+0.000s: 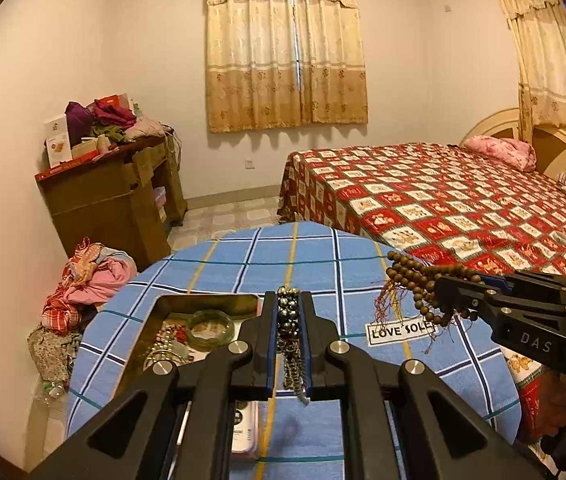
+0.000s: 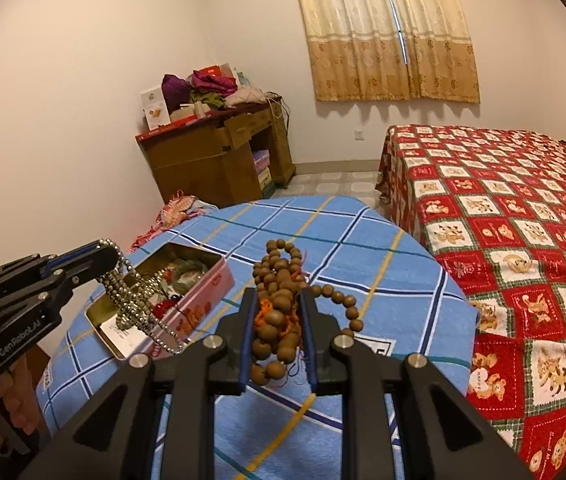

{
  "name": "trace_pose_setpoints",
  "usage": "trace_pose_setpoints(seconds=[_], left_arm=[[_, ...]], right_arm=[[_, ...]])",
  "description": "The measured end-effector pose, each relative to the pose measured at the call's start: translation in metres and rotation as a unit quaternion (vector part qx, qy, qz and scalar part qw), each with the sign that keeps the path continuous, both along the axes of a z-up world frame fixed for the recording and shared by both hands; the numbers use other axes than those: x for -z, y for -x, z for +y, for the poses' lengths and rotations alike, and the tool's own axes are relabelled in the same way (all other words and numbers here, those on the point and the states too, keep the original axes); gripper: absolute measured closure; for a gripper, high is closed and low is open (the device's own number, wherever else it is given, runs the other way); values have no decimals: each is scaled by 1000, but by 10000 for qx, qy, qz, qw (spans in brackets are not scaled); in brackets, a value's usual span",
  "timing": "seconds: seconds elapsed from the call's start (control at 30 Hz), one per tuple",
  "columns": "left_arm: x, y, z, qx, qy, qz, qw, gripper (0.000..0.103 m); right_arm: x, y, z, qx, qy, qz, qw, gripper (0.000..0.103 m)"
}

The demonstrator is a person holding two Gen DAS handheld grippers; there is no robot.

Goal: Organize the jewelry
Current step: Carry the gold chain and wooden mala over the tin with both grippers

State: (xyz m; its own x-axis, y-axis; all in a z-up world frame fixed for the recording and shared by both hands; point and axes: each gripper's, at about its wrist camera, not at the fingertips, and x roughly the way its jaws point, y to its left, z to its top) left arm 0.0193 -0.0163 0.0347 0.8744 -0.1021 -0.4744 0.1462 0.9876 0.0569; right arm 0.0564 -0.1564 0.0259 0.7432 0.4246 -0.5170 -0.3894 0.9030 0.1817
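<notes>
My left gripper (image 1: 287, 300) is shut on a dark metallic bead necklace (image 1: 289, 320), whose strands dangle below the fingers above the blue checked table (image 1: 243, 264). In the right wrist view that left gripper (image 2: 113, 254) hangs the bead necklace (image 2: 131, 300) over the open tin box (image 2: 203, 296). My right gripper (image 2: 279, 296) is shut on a bunch of brown wooden beads (image 2: 277, 320) with orange threads; one loop trails to the right. From the left wrist view the right gripper (image 1: 441, 284) holds the wooden beads (image 1: 415, 280) above the table's right side.
The tin box (image 1: 171, 304) holds a green bangle (image 1: 210, 328) and other jewelry. A phone-like box (image 1: 245, 428) lies under my left gripper. A red patterned bed (image 1: 443, 200) stands right, a wooden desk (image 1: 123, 196) with clutter left, and clothes (image 1: 91, 276) are piled beside the table.
</notes>
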Motion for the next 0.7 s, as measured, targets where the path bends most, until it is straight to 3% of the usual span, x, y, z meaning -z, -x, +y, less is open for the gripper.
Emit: trace_pose_setpoints(seconds=[0.7], left_arm=[[-30,-1,54,-517,-78,-295,9982,95]], right_arm=[[-33,-2,47,-607,31,-461,9971,80]])
